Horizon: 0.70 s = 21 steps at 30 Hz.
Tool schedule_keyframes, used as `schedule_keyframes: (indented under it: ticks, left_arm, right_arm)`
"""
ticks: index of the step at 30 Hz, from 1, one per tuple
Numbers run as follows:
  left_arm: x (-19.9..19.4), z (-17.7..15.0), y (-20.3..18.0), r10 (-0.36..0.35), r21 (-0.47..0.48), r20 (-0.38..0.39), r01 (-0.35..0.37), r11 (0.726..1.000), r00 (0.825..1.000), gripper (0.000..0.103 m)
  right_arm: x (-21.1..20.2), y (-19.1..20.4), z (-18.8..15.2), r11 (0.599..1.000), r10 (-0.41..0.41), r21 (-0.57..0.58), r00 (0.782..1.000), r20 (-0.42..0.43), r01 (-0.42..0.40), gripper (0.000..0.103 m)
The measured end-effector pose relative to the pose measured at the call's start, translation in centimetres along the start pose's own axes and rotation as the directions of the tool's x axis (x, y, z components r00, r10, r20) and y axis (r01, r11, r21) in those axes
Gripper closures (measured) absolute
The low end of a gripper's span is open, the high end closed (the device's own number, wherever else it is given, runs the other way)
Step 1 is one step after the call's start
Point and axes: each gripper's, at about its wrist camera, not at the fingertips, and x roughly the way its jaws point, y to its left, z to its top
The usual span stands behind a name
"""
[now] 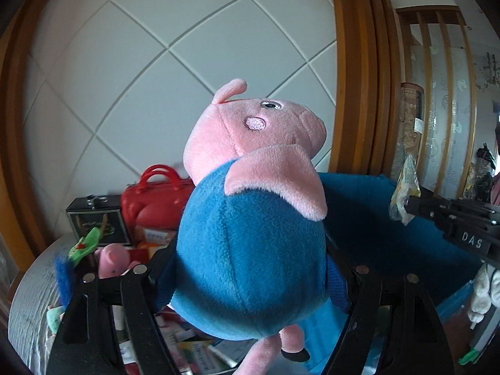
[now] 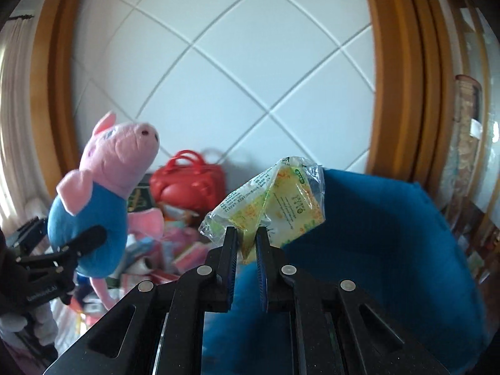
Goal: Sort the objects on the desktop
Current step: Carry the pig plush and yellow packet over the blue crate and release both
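Observation:
A pink pig plush (image 1: 250, 218) in a blue shirt fills the left wrist view, lifted above the table with my left gripper (image 1: 250, 256) shut on its round blue body. The same plush (image 2: 93, 212) appears at the left of the right wrist view, with the left gripper (image 2: 78, 247) clamped on it. My right gripper (image 2: 247, 234) is shut on the crinkled plastic of a yellow-green tissue pack (image 2: 275, 203), held up in the air. In the left wrist view that pack (image 1: 404, 190) hangs from the right gripper (image 1: 409, 204) over the blue bin.
A blue fabric bin (image 2: 390, 234) stands at the right, below the tissue pack. A red toy handbag (image 2: 190, 181), a dark box (image 1: 93, 222), a second pink plush (image 1: 111, 261) and several small packets lie heaped on the grey table (image 1: 31, 297). A white tiled wall rises behind.

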Motion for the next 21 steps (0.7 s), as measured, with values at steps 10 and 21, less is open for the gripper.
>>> schedule_keyframes:
  ticks: [10, 21]
  left_arm:
    - [13.0, 4.6, -16.9, -0.09, 0.093, -0.138, 0.104, 0.99, 0.986, 0.026]
    - [22.8, 0.1, -23.5, -0.031, 0.181, -0.368, 0.105, 0.978, 0.929, 0.019]
  right_arm:
    - [6.7, -15.8, 1.0, 0.993, -0.115, 0.007, 0.977, -0.182, 0.118, 0.091]
    - [12.3, -21.2, -2.6, 0.986, -0.158, -0.004, 0.914, -0.374, 0.169, 0.091]
